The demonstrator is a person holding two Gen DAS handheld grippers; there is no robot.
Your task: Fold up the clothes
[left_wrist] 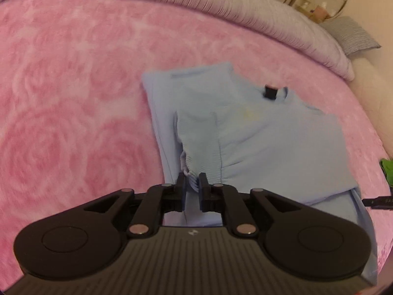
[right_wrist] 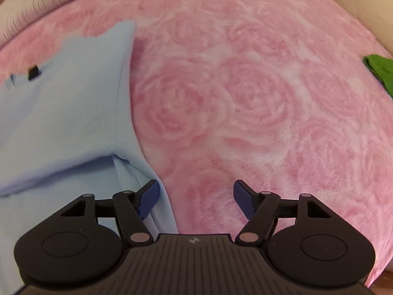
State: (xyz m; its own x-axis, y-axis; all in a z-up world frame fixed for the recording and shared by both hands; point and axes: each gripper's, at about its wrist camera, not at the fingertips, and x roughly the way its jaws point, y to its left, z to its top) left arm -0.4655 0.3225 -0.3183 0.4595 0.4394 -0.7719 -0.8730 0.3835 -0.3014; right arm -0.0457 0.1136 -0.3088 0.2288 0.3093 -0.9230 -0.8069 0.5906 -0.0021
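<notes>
Bed surface is a pink rose-pattern fleece blanket (left_wrist: pixel 73 93), filling most of both wrist views. A ribbed grey-lilac bolster or duvet edge (left_wrist: pixel 221 7) runs along the far side, with a grey pillow (left_wrist: pixel 353 35) at its right end. Shelf clutter behind that is too blurred to identify.

Light blue ribbed sweater (left_wrist: pixel 258 135) lies partly folded on the blanket, centre-right in the left wrist view, far left in the right wrist view (right_wrist: pixel 61 113). One panel is doubled over the body, with a lower layer showing beneath it along the left and near edges. Small dark tag (left_wrist: pixel 270 92) sits at the neckline at the far end. Faint yellowish mark on the fabric just below the collar.

Left gripper (left_wrist: pixel 192 184): fingers nearly together, clamped on a bunched ribbed fold of the sweater at its near edge. Fabric is puckered between the pads.

Right gripper (right_wrist: pixel 195 196): fingers wide apart, nothing between them, only blanket below the gap. Its left pad (right_wrist: pixel 148 200) is over the sweater's right edge; contact not resolvable. Right pad is over bare blanket.

Green cloth (right_wrist: pixel 380 71) at the right edge of the bed, well apart from the sweater. The tip of a dark object pokes in at the right edge of the left wrist view, unidentifiable.
</notes>
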